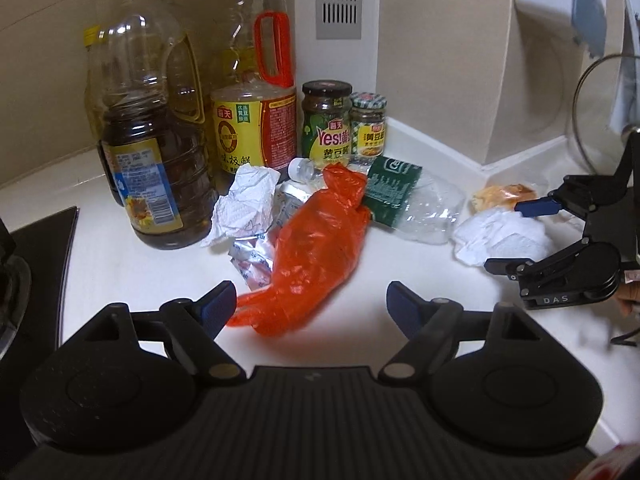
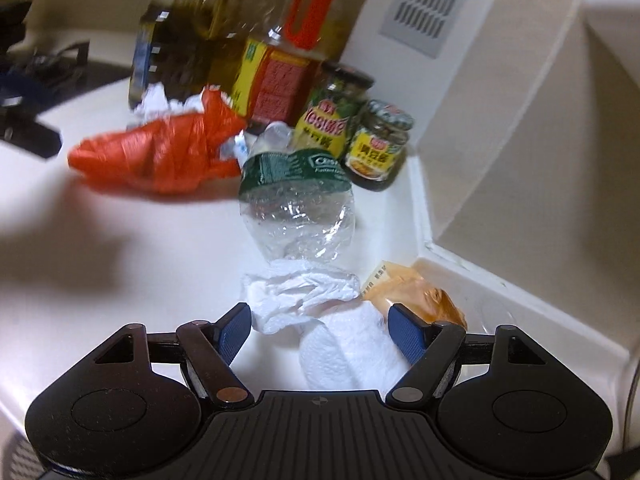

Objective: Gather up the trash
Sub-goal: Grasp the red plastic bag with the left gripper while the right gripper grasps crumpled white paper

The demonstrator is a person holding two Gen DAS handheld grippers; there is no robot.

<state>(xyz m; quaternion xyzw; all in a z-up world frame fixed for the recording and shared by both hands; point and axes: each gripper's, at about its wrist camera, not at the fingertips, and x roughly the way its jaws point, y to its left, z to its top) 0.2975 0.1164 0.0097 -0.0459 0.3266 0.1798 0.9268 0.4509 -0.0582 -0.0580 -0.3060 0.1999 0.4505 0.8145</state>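
Trash lies on a white counter (image 1: pixel 120 280): a red plastic bag (image 1: pixel 316 248), a crumpled white paper (image 1: pixel 248 204), a silver foil wrapper (image 1: pixel 256 256), a crushed clear bottle with a green label (image 1: pixel 404 200), a white tissue wad (image 1: pixel 500 236) and an orange wrapper (image 1: pixel 504 194). My left gripper (image 1: pixel 310 308) is open, with the red bag's near end between its fingers. My right gripper (image 2: pixel 318 330) is open around the tissue wad (image 2: pixel 320 312); it also shows in the left wrist view (image 1: pixel 516 236). The bottle (image 2: pixel 300 208), the red bag (image 2: pixel 160 156) and the orange wrapper (image 2: pixel 416 292) lie beyond it.
Large oil and soy sauce bottles (image 1: pixel 160 160) and two sauce jars (image 1: pixel 344 128) stand against the back wall. A black stove (image 1: pixel 24 260) is at the left. A glass pot lid (image 1: pixel 596 112) leans at the right. A wall corner (image 1: pixel 500 152) juts out behind the tissue.
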